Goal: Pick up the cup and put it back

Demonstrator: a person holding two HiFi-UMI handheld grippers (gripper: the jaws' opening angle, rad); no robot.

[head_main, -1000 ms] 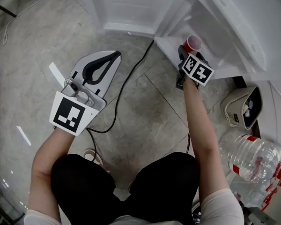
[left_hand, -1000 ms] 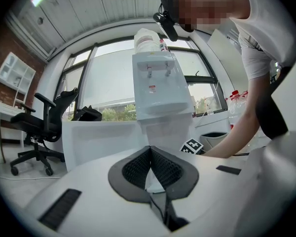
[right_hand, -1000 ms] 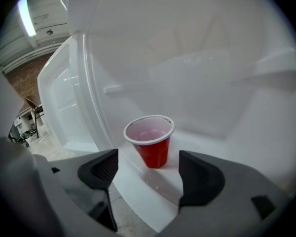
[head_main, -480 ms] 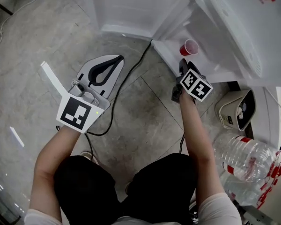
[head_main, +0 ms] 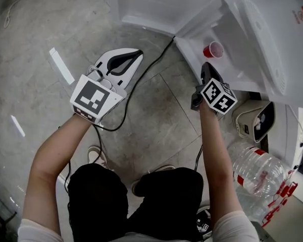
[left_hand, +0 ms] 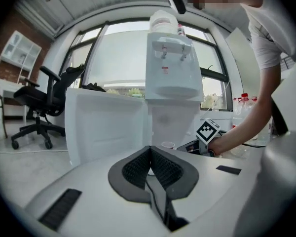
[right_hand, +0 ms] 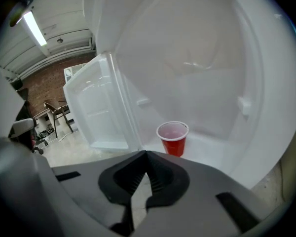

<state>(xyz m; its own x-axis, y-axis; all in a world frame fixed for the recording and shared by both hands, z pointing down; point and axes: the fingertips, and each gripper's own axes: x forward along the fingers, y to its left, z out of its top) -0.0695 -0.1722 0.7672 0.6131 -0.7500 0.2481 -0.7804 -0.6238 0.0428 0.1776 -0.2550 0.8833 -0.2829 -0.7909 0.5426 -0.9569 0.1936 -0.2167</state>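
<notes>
Sitting upright just ahead of the right gripper (right_hand: 145, 154), the cup (right_hand: 172, 138) stands free; those jaws just snapped together empty, and the left gripper (left_hand: 149, 149) is closed too, farther off.

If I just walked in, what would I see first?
The bright red cup pops out first, standing upright and alone inside the white water dispenser's open bottom cabinet. Just in front of it is the right gripper, not touching it; its jaws have just closed with nothing between them. At the head view's lower right sits a big clear water bottle.
</notes>
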